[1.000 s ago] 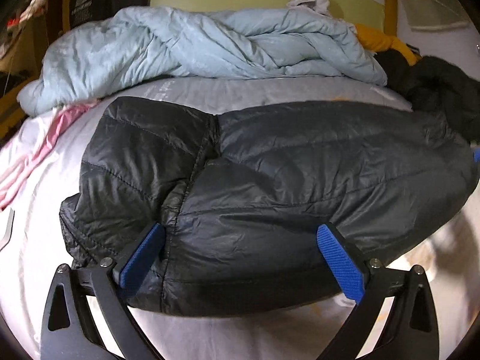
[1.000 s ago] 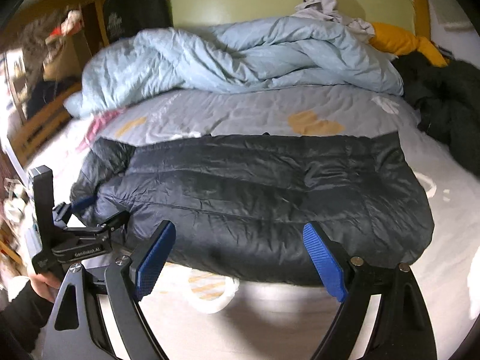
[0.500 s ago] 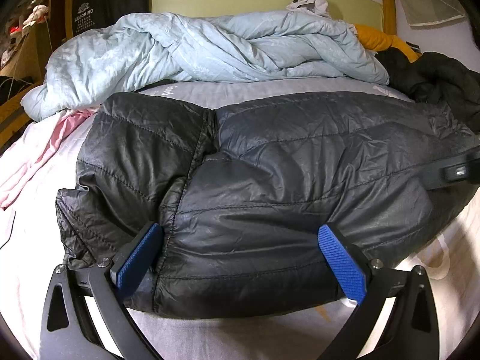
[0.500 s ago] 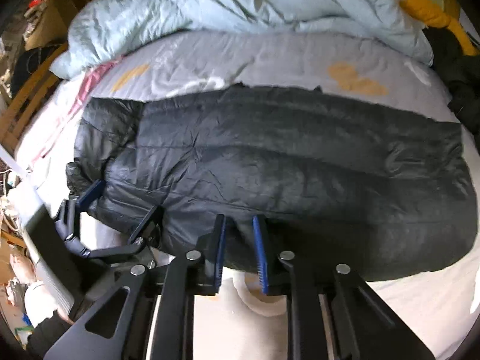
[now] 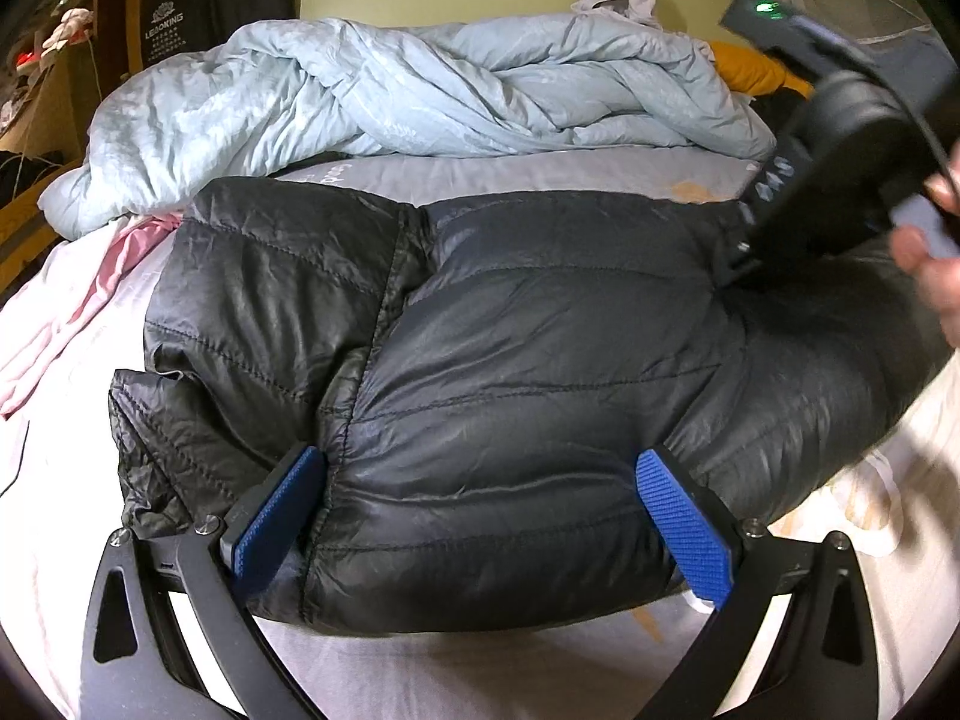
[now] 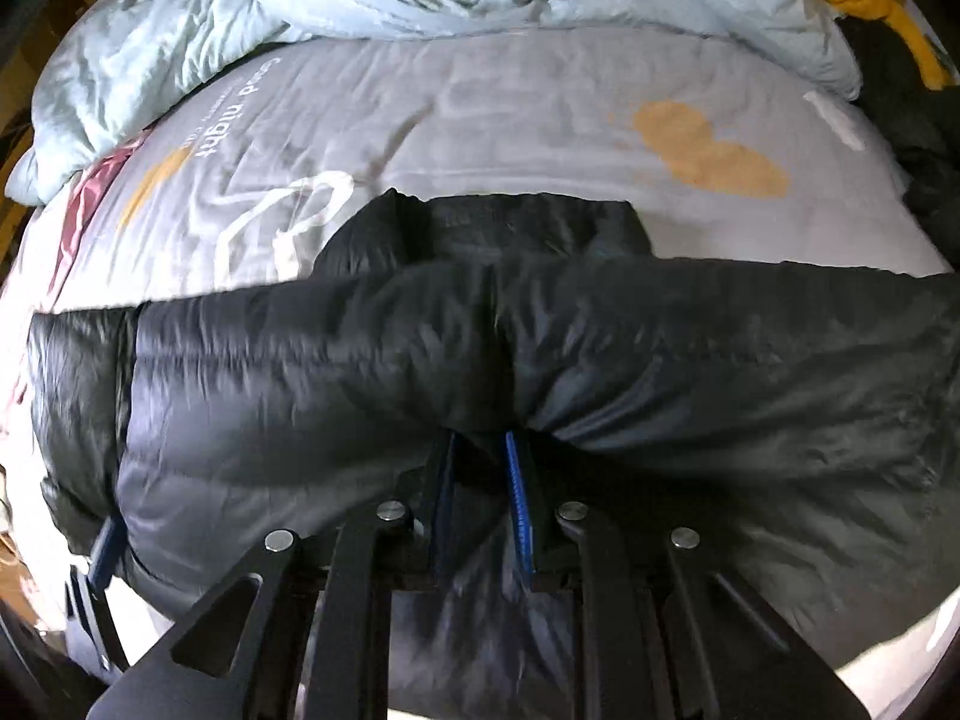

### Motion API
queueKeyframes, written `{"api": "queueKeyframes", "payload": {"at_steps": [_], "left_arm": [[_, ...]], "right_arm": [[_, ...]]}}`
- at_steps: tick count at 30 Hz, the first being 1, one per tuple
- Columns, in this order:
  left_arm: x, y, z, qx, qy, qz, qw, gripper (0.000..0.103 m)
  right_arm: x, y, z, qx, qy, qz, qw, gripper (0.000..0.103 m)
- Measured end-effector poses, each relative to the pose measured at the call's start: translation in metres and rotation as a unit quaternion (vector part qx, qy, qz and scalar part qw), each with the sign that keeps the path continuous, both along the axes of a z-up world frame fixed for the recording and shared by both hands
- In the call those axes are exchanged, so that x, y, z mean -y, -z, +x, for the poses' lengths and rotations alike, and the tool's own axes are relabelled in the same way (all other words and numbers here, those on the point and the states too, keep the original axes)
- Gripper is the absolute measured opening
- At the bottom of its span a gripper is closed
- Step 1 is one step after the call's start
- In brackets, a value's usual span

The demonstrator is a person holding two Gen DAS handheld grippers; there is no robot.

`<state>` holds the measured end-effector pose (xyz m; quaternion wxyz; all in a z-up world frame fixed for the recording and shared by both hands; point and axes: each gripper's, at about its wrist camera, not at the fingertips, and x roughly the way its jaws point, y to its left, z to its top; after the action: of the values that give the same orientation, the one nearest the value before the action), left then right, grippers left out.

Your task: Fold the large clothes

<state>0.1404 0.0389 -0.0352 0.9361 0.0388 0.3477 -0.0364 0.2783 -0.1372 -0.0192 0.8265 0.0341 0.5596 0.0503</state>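
A black quilted puffer jacket (image 5: 510, 360) lies across the bed. My left gripper (image 5: 480, 459) stands open at the jacket's near left end, with the padded edge bulging between its blue pads (image 5: 276, 510). My right gripper (image 6: 480, 456) points steeply down and is shut on a pinched fold of the jacket (image 6: 300, 390), whose fabric puckers at the pads. In the left wrist view a hand (image 5: 924, 264) holds the right gripper's black housing (image 5: 840, 138) at the upper right, and its fingertips are hidden in the jacket. A blue pad of the left gripper (image 6: 105, 546) shows at the lower left of the right wrist view.
A rumpled light blue duvet (image 5: 390, 90) is piled at the far side of the bed. A pink garment (image 5: 78, 312) lies at the left, a yellow cushion (image 5: 750, 66) and dark clothes (image 6: 918, 168) at the right. The grey printed sheet (image 6: 510, 120) shows beyond the jacket.
My right gripper went from open to shut on the jacket's edge, then moved over the jacket and tipped downward, bunching the fabric. It now shows in the left wrist view. My left gripper stayed put.
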Motion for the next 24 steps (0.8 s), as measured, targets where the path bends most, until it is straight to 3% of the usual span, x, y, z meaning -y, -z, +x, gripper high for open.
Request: {"api": "queueKeyframes", "payload": {"at_steps": [6,9,11,15,21,24], "left_arm": [[0.001,0.001,0.001,-0.002,0.001,0.002,1.0000,0.103],[0.001,0.001,0.001,-0.004,0.000,0.000,1.0000,0.103],[0.002,0.001,0.002,-0.006,-0.002,0.005,1.0000,0.103],[0.003,0.003,0.004,-0.009,-0.004,0.017,0.9998,0.103],[-0.001,0.005,0.003,-0.011,-0.002,0.016,0.9998,0.103],[0.000,0.005,0.005,-0.012,-0.003,0.017,0.9998,0.103]], "right_arm": [[0.007,-0.003,0.031,0.021,0.038,0.021,0.999,0.017],[0.001,-0.009,0.039,0.044,0.020,0.005,0.999,0.017],[0.002,-0.004,0.041,0.034,0.017,0.009,0.999,0.017],[0.008,0.008,0.024,0.034,0.011,0.007,0.999,0.017],[0.011,-0.005,-0.011,0.017,-0.014,0.028,0.999,0.017],[0.005,-0.002,-0.033,0.013,-0.030,0.007,0.999,0.017]]}}
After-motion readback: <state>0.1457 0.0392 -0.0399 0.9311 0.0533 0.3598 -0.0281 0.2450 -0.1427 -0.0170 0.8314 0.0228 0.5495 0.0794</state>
